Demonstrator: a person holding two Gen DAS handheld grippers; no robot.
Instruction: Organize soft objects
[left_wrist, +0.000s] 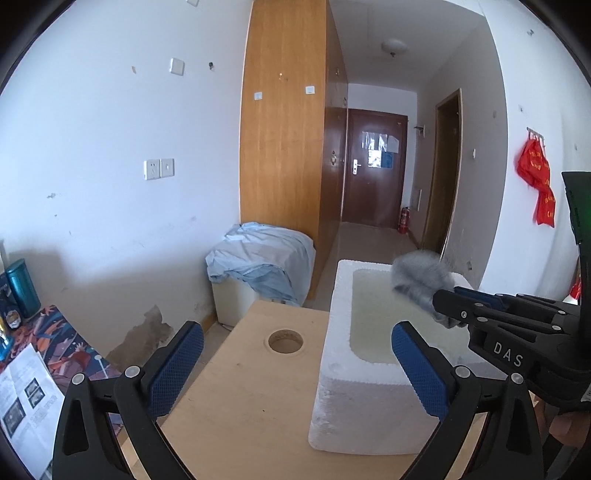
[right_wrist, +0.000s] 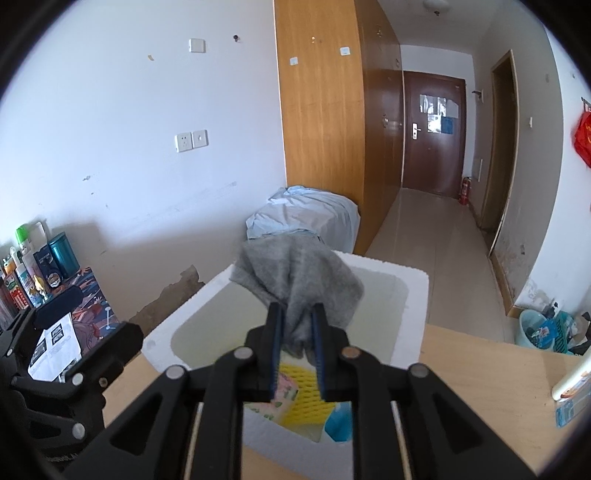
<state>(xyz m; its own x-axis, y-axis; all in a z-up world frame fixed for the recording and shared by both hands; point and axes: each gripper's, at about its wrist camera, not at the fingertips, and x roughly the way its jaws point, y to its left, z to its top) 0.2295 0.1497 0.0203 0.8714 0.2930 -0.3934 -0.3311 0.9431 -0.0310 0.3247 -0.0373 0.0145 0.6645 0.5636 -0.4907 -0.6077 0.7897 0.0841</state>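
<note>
White walls (left_wrist: 110, 122), wooden wardrobe (left_wrist: 282, 147) — tiled floor (right_wrist: 436, 229)

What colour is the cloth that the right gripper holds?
Grey. The cloth, pinched by the right gripper above the foam box, shows best in the right wrist view.

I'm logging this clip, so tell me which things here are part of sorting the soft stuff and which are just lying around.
Part of the job:
- grey cloth, pinched in the right claw
- white foam box
- yellow sponge inside the box
- left claw, open, holding nothing

Just lying about:
- blue sheet on the stool
- teal tin
- red bags
- fire extinguisher
</note>
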